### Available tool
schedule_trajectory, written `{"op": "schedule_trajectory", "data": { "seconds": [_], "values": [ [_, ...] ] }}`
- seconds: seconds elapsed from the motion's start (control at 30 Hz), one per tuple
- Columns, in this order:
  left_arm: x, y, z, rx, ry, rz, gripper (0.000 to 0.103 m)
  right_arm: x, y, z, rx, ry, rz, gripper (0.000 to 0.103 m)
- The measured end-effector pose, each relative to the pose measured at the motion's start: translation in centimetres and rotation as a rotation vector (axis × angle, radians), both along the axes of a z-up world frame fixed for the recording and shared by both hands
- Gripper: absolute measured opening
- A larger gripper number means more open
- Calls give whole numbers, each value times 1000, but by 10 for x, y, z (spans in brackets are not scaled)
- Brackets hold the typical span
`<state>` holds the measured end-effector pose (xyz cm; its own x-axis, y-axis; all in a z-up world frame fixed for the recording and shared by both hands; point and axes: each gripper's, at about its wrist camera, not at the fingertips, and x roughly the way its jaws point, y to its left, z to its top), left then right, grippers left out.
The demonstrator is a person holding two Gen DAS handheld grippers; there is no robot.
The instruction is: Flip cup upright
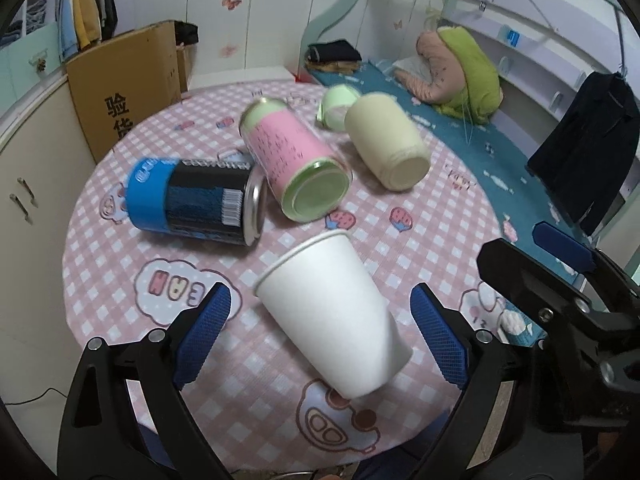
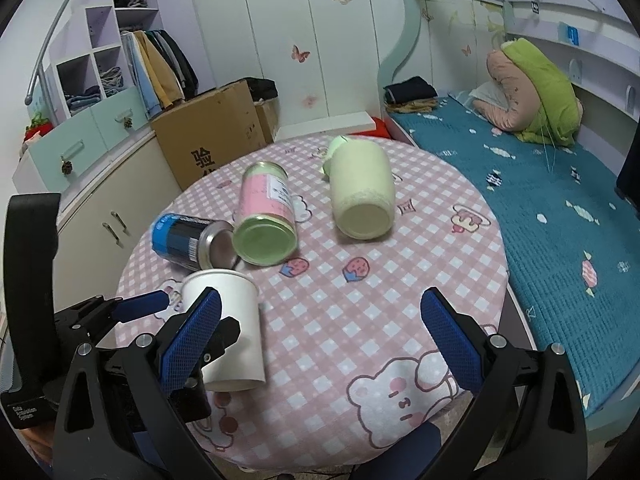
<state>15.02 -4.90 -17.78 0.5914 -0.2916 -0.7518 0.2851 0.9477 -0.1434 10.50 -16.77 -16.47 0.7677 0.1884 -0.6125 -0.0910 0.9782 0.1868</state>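
On the round table (image 1: 100, 272) with the pink checked cloth, the white paper cup (image 1: 336, 316) lay tilted on its side, between the wide-open fingers of the left gripper (image 1: 320, 332), which held nothing. The right gripper (image 2: 320, 340) was also wide open and empty, just beside. Behind the cup lay a blue-black can (image 1: 200, 200), a pink can (image 1: 296, 160) and a cream cup (image 1: 386, 140).

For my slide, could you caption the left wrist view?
Open left gripper straddles a tipped white paper cup on the checked table.
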Motion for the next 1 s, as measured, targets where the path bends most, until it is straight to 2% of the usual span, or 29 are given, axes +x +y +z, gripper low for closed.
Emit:
{"op": "schedule_trajectory", "data": {
  "seconds": [0.17,0.3,0.4,0.63,1.0],
  "values": [
    [-15,22,22,6,-82,44,94,-1,10,12,18,-18,28,96],
    [-21,49,28,49,-130,128,94,4,19,13,39,1,43,96],
    [-18,72,27,53,-123,196,95,8,30,12,39,15,60,96],
    [-12,106,15,58,-92,277,95,25,58,-3,21,93,108,96],
    [2,131,-4,58,-44,335,95,66,90,-48,15,300,206,96]
  ]
}}
